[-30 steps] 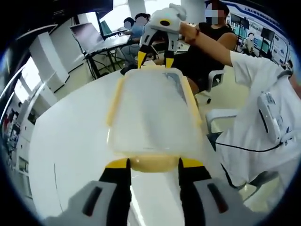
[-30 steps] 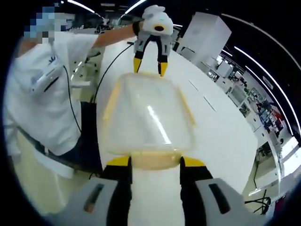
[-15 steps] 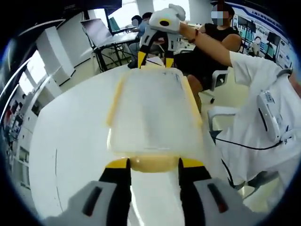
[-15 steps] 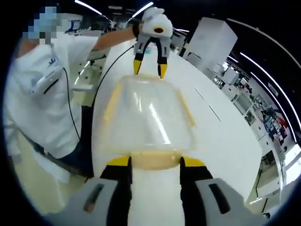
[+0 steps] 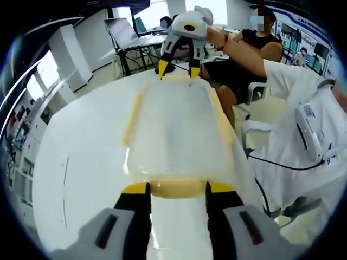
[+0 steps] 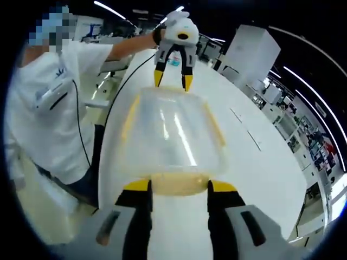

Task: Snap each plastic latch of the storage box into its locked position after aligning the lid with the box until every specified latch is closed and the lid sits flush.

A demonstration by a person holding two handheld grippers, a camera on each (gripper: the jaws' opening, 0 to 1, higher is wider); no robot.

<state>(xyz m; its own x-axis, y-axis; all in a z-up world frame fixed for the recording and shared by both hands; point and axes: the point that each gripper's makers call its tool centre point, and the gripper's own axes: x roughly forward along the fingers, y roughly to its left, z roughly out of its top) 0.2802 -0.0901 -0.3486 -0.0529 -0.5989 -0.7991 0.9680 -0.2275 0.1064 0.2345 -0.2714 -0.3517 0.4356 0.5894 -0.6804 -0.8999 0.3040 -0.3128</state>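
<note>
Lidded storage box (image 5: 176,132) lies on the white table (image 5: 76,179) between both tools; left gripper (image 5: 177,190) and right gripper (image 6: 179,188), jaws parted, each straddle a yellow end latch (image 5: 178,187); side latches appear down; end latches seemingly remain.

A long, glossy white table (image 5: 81,162) carries the things. A clear plastic storage box with yellow latches (image 5: 176,130) rests directly on it, lengthwise along the tabletop.

An open-plan office or lab: a long white bench (image 5: 81,162), desks with monitors (image 5: 120,33) at the far end, seated people (image 5: 255,49), and ceiling strip lights (image 6: 105,6).
</note>
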